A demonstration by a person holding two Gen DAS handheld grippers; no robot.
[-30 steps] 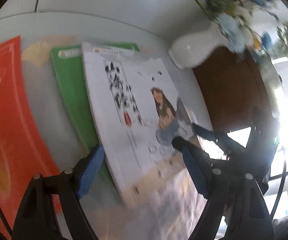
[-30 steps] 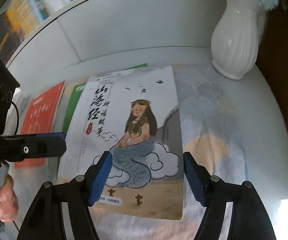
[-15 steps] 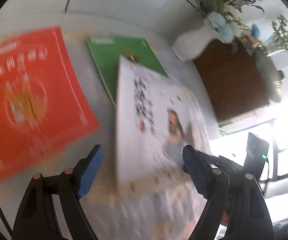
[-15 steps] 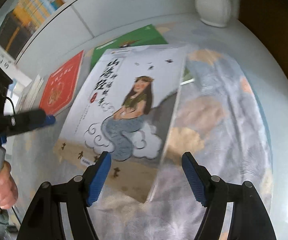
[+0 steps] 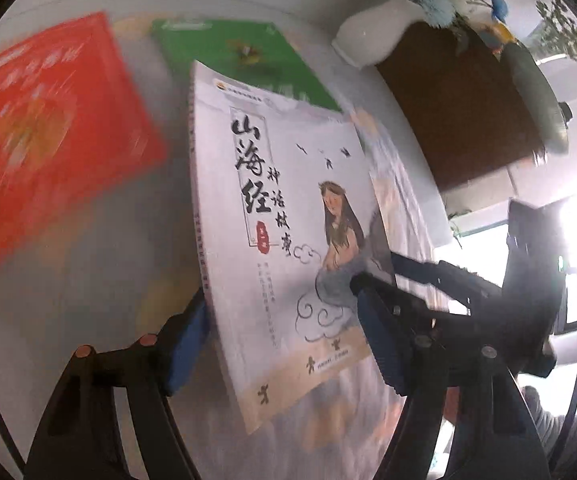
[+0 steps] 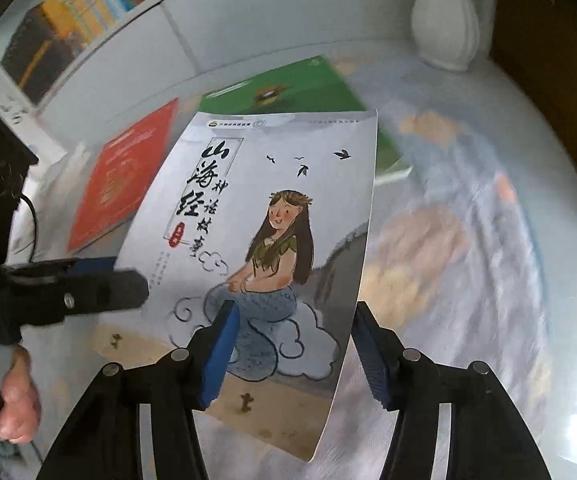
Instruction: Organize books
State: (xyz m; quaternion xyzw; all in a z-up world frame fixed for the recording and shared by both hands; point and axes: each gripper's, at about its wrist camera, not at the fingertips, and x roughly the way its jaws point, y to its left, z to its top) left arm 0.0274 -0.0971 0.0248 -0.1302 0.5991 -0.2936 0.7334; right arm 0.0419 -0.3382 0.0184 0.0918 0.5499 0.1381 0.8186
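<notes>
A white picture book (image 6: pixel 272 208) with a mermaid on its cover is tilted up off the patterned cloth, above a green book (image 6: pixel 300 88). My right gripper (image 6: pixel 294 306) straddles the picture book's right edge, its left pad (image 6: pixel 220 356) over the cover; its jaws are closing and I see no firm press. My left gripper (image 5: pixel 280 288) has the picture book (image 5: pixel 288 220) between its closing jaws, its left pad (image 5: pixel 188 344) partly hidden behind the spine. In the right wrist view the left gripper (image 6: pixel 128 276) sits at the spine edge. A red book (image 5: pixel 48 120) lies flat to the left.
A white vase (image 6: pixel 448 20) stands at the back right on the floral cloth (image 6: pixel 468 240). A dark brown cabinet (image 5: pixel 468 100) is beyond it. A shelf of books (image 6: pixel 80 12) runs behind the white wall. A person's hand (image 6: pixel 12 408) holds the left gripper's handle.
The picture book has swung and tipped up, uncovering more of the green book. Both grippers have come in on its opposite edges, and the right jaws stand narrower than before.
</notes>
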